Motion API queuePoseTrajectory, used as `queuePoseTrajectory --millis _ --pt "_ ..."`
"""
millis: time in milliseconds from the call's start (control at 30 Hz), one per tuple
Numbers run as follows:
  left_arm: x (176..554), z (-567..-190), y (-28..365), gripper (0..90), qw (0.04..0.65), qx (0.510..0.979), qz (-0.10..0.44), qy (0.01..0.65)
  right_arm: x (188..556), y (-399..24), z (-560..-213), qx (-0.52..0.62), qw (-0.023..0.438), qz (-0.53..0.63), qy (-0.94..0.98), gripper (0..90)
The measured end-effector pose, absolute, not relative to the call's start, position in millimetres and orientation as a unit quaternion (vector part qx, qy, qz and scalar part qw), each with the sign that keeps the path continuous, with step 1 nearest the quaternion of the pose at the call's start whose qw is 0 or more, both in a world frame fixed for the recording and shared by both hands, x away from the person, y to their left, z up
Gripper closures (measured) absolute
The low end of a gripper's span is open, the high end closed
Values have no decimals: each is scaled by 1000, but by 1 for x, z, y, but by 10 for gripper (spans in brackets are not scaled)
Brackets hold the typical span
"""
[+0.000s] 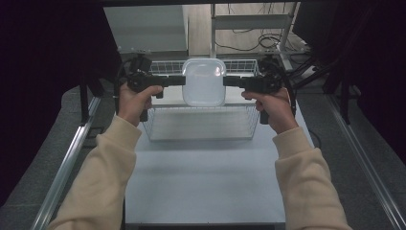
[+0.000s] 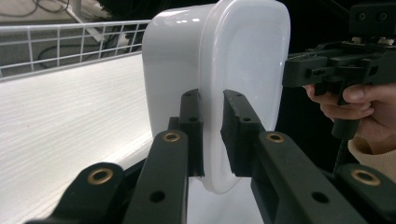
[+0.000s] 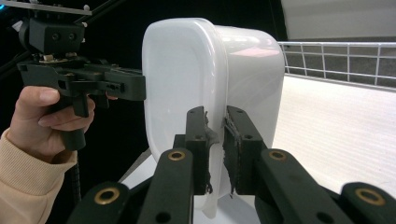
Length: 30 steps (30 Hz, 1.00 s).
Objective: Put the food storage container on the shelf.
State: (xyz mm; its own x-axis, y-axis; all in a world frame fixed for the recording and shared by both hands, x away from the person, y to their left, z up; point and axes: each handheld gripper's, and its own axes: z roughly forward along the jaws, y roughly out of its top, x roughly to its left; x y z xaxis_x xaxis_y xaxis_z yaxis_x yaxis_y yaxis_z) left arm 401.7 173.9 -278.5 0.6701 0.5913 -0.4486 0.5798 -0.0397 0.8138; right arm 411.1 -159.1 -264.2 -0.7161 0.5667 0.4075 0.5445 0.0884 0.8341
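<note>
While white tub [image 1: 204, 82] hangs over wire basket [image 1: 201, 125] — left gripper [image 1: 181, 80], right gripper [image 1: 227, 81] both clamping rim — best kept level.

The container [image 1: 204, 82] hangs between the two grippers, its rim between the fingers [image 2: 190, 122] of the left gripper [image 1: 181, 80] and those of the right gripper [image 1: 227, 81], seemingly above the wire basket [image 1: 198, 125] on the table [image 1: 201, 182].
</note>
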Motion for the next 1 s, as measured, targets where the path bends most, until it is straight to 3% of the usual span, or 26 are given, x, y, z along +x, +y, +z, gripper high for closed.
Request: queuePoseTrajectory --millis 533,1000 --pt "429 -297 177 787 531 721 -14 446 445 -149 -286 413 -20 534 737 791" --pt "462 -315 186 731 555 668 -84 488 473 -142 -301 462 -37 527 712 707"
